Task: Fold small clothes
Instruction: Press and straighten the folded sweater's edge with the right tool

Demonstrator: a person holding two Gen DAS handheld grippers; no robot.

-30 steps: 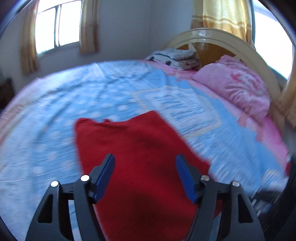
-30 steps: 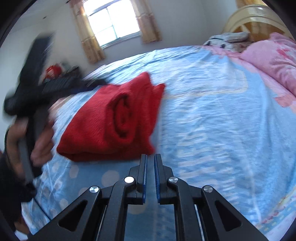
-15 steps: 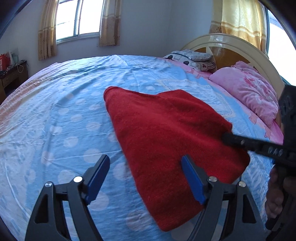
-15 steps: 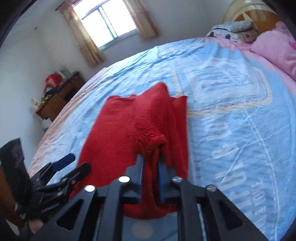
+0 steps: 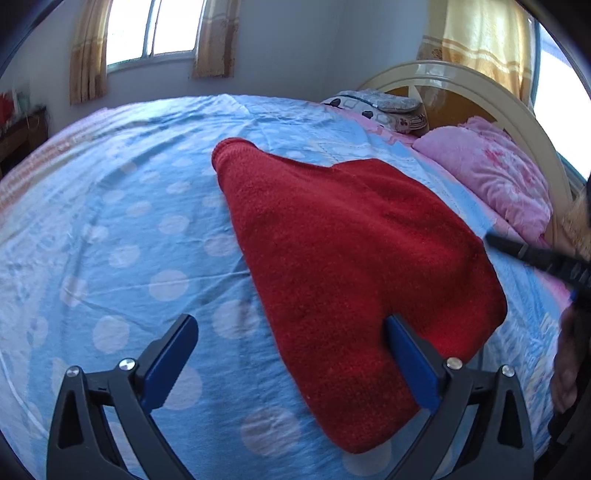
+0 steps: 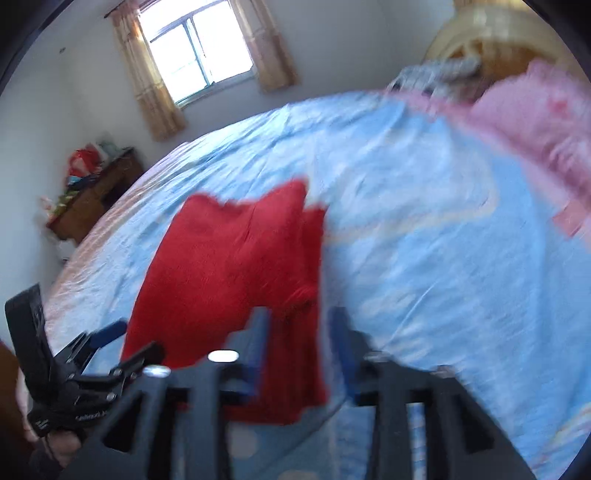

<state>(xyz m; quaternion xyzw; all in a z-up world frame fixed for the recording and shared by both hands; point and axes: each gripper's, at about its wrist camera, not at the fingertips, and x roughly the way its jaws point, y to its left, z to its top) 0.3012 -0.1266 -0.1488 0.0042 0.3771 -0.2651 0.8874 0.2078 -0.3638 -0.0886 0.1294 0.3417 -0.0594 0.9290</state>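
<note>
L wrist cam: I have the left gripper point(image 5: 291, 358) low over the bed point(image 5: 110, 221), jaws spread wide, nothing between the pads. Its right finger point(image 5: 413, 365) sits at the near edge of the red garment point(image 5: 351, 258); can't tell if it's touching. Left finger over bare sheet.

Red garment lies folded on the blue polka-dot sheet, roughly mid-bed, long axis running from near-right up toward far-left. Fuzzy knit texture. One narrow rounded end points toward the window point(image 5: 155, 29); the wider end is nearest me.

R side of same view: right gripper point(image 5: 532, 254) pokes in as a dark bar just past the garment's right edge, blurred. Part of a hand shows at the frame's right edge.

R wrist cam: heavy motion blur. Right gripper point(image 6: 299, 332) jaws parted, gap clearly visible between blue pads; near edge of the red garment point(image 6: 229, 266) sits in/under that gap but doesn't look pinched. Left gripper point(image 6: 110, 347) visible lower-left, jaws apart, beside the garment's near-left corner.

Background: pink pillow point(image 5: 491, 177) at the head of the bed, patterned folded bedding point(image 5: 384, 109) next to it, curved cream headboard point(image 5: 480, 85) behind. Curtains point(image 5: 214, 37) flank the window. Wooden dresser point(image 6: 96, 195) w/ clutter on top by the far wall.
</note>
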